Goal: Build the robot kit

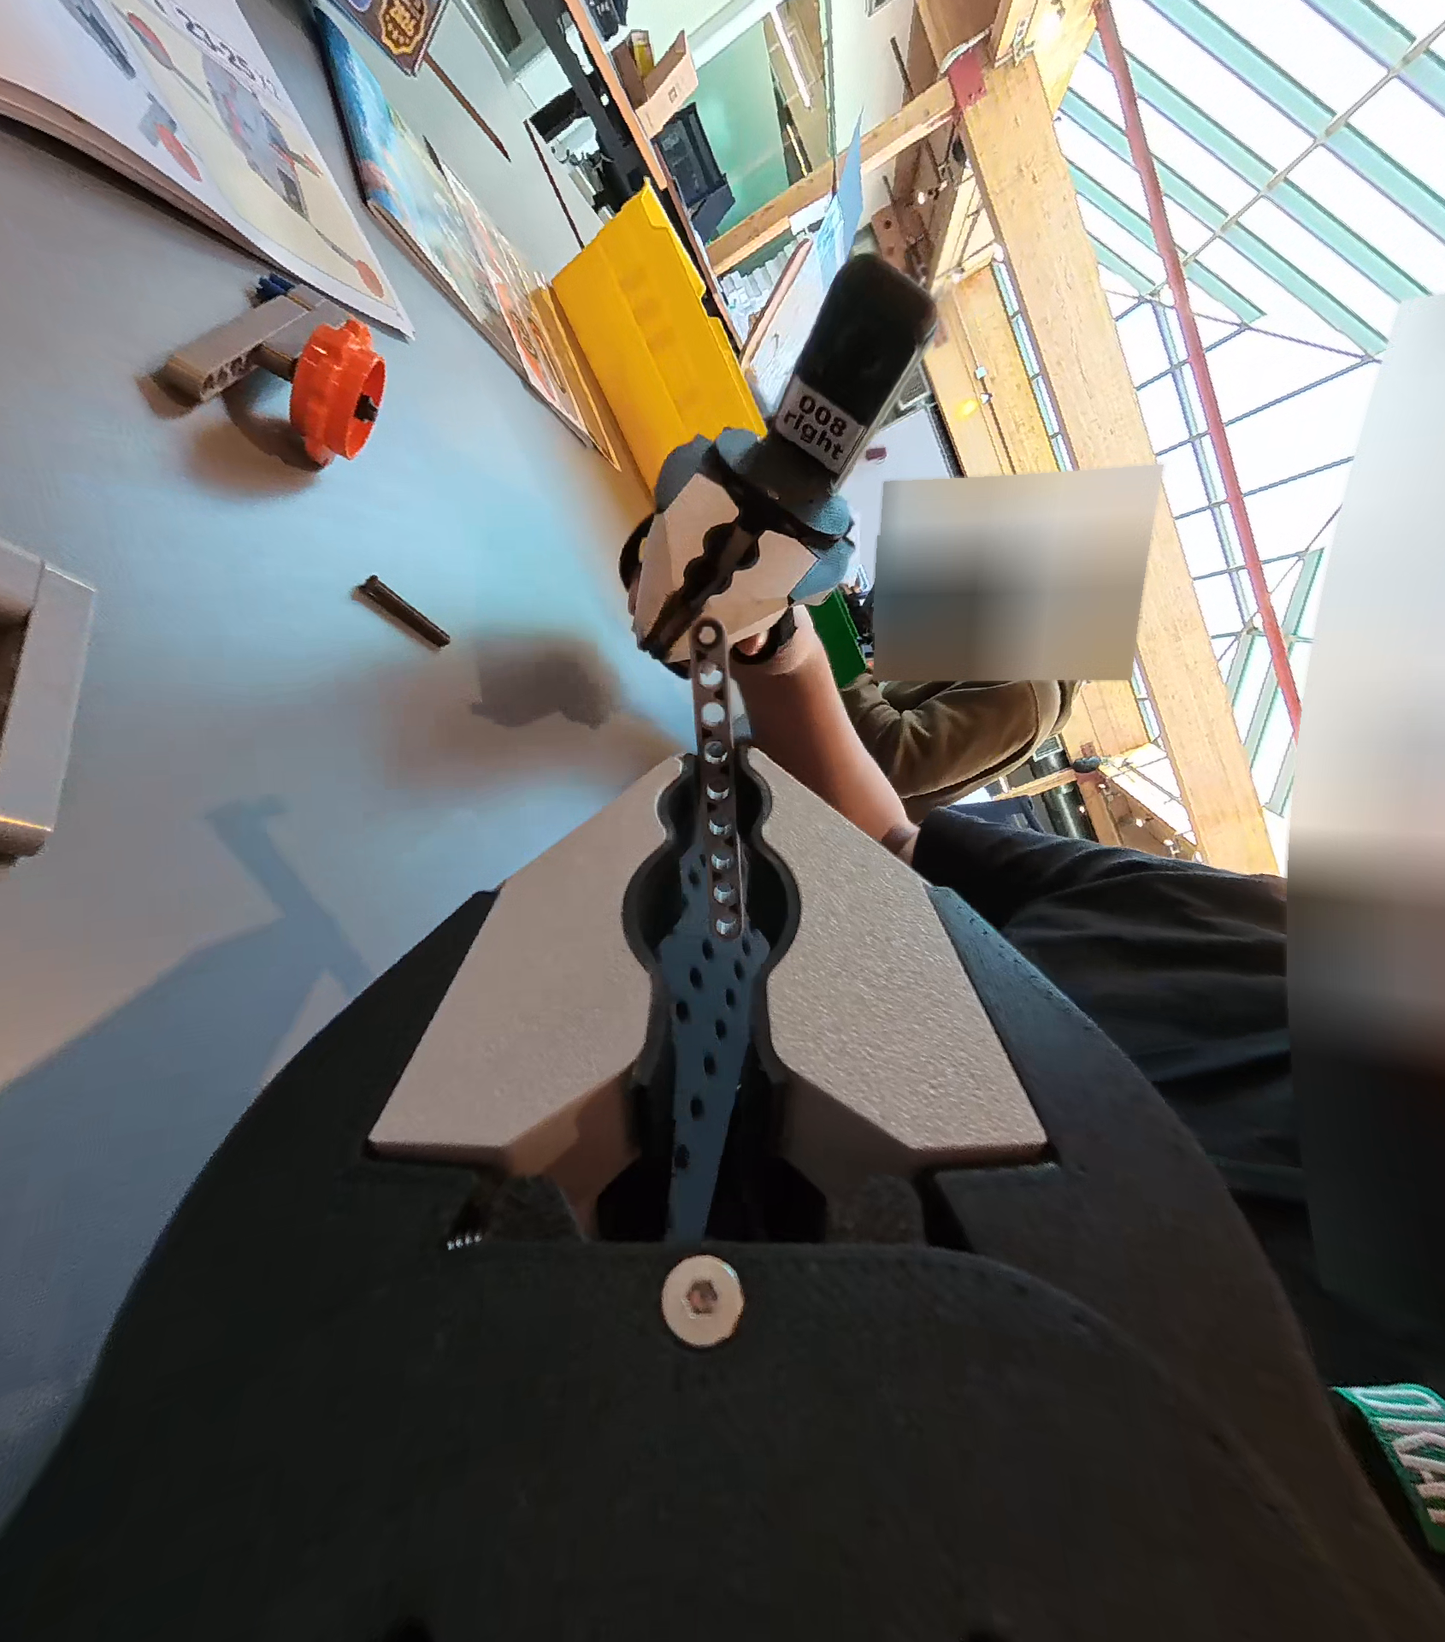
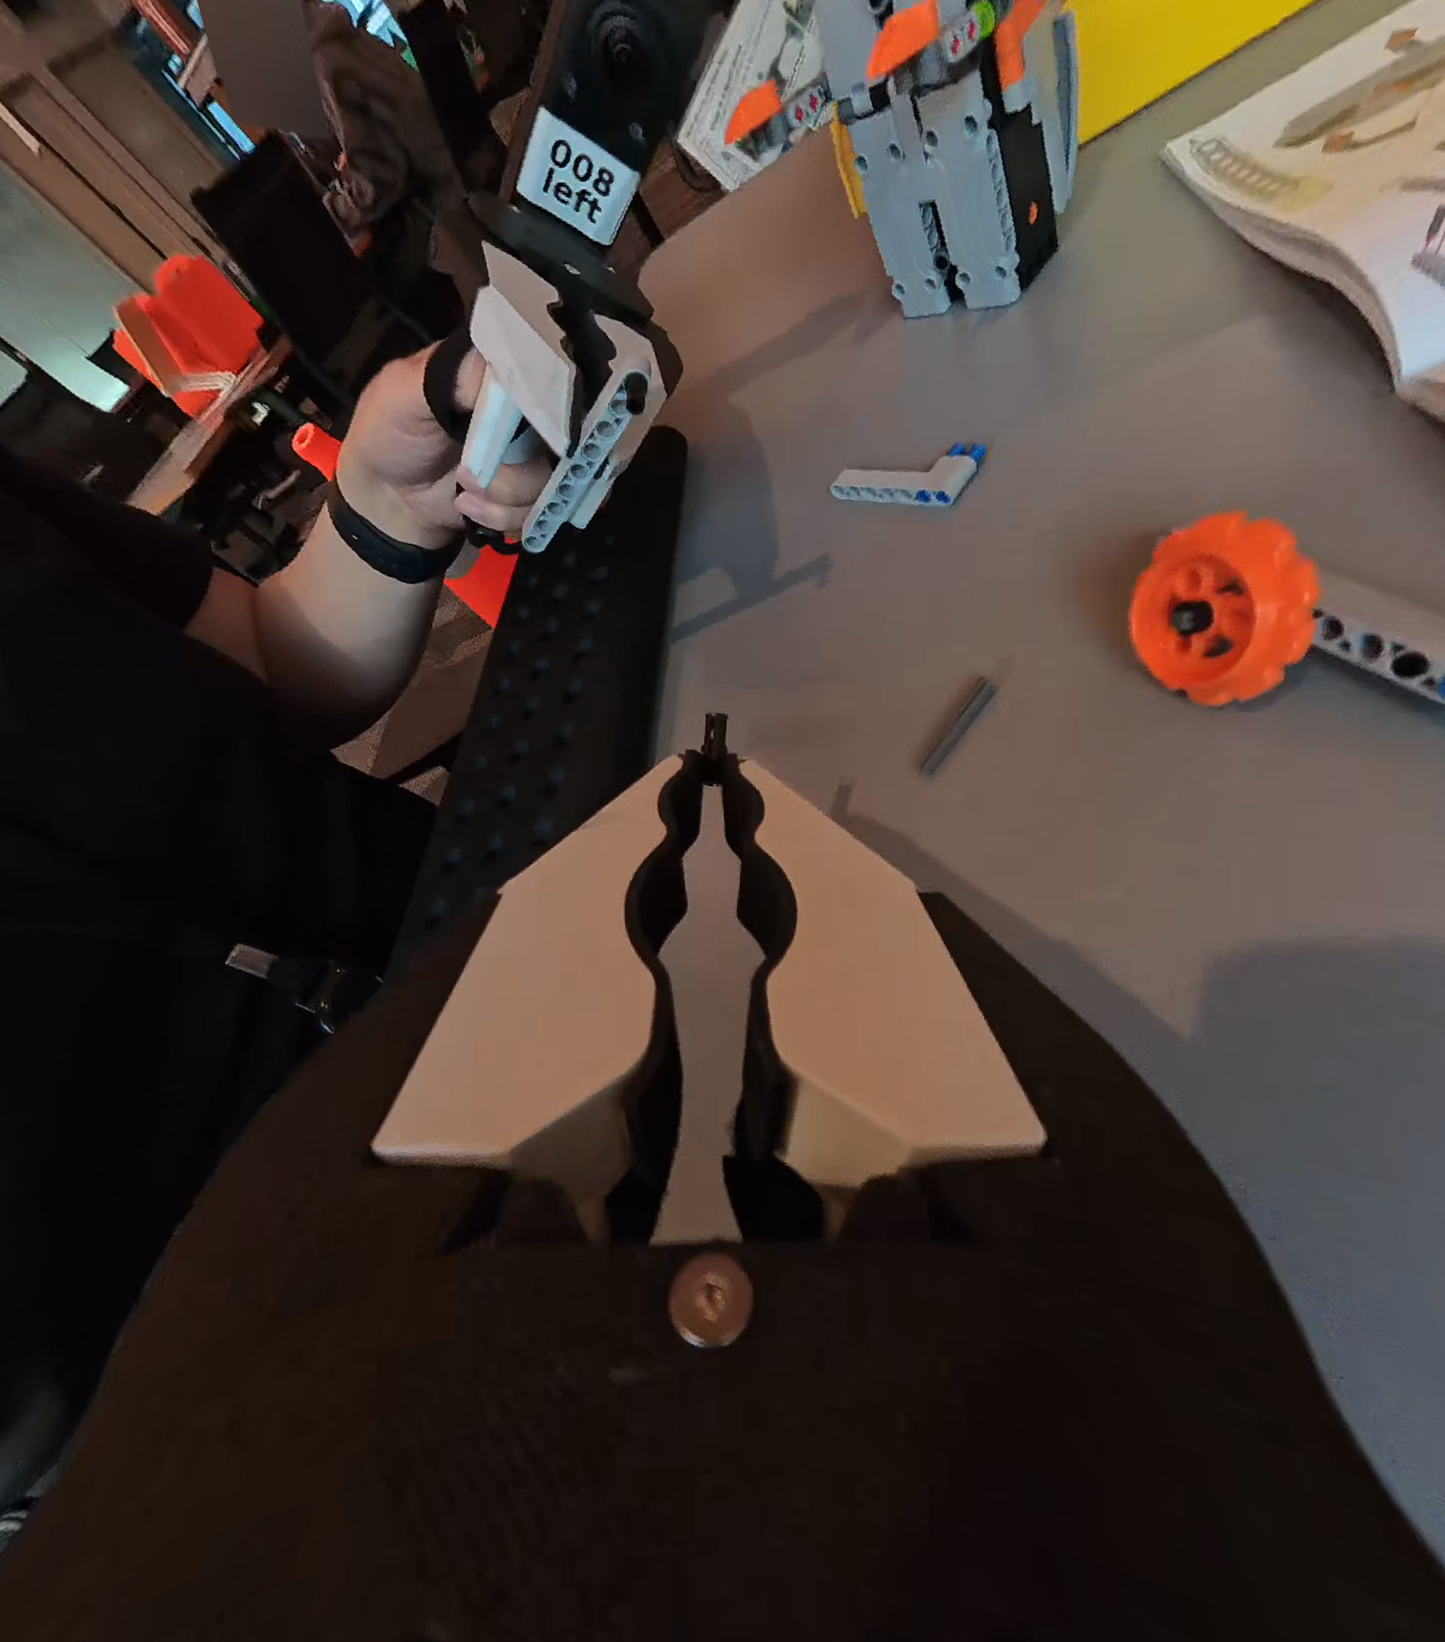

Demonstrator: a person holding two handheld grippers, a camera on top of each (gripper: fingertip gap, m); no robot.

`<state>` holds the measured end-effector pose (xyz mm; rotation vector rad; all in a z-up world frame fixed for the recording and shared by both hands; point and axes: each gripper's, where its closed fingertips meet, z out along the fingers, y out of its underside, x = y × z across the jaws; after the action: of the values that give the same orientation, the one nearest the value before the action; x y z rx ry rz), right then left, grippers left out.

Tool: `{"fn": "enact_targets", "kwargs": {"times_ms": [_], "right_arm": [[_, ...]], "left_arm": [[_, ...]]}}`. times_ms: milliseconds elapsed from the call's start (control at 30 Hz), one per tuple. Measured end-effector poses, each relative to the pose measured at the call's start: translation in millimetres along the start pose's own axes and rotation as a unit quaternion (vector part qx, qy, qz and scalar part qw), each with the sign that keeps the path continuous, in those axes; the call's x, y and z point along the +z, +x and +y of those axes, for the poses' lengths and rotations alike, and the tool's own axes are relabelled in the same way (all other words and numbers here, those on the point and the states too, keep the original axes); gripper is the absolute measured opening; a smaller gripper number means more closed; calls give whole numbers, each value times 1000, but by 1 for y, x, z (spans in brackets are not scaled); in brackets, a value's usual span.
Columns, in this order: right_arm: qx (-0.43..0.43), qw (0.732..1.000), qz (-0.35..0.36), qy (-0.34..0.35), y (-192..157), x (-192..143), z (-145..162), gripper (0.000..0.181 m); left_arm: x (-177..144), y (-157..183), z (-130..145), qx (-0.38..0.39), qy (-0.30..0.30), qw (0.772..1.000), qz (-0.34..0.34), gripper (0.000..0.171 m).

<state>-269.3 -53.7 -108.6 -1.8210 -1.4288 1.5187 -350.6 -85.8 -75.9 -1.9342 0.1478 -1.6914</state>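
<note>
My left gripper (image 1: 714, 764) is shut on a grey beam with holes (image 1: 714, 711), which sticks out forward past the fingertips. Its far end almost meets my right gripper (image 1: 723, 569), held in a hand just beyond. My right gripper (image 2: 712, 769) is shut on a small black pin (image 2: 714, 733) that pokes out of the tips. In the right wrist view the left gripper (image 2: 603, 355) shows up left with the grey beam (image 2: 581, 471) hanging from its fingers. Both grippers hover above the grey table (image 2: 1056, 888).
On the table lie an orange wheel on a grey beam (image 2: 1221, 609), an L-shaped grey beam with blue pins (image 2: 905, 484), a dark axle rod (image 2: 959, 724) and an open instruction booklet (image 2: 1412, 178). A part-built model (image 2: 959, 178) and a yellow bin (image 1: 657, 329) stand farther back. There is about 10 centimetres between the tips of the two grippers. About 7 centimetres separates my right fingertips from the dark axle rod (image 2: 959, 724).
</note>
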Motion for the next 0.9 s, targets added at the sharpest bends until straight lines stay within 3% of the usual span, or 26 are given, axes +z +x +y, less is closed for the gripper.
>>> {"fn": "enact_targets", "kwargs": {"times_ms": [900], "right_arm": [[33,998,45,30,26,-11,-5,3]], "left_arm": [[8,-12,2,5,-5,1000,-21,6]]}}
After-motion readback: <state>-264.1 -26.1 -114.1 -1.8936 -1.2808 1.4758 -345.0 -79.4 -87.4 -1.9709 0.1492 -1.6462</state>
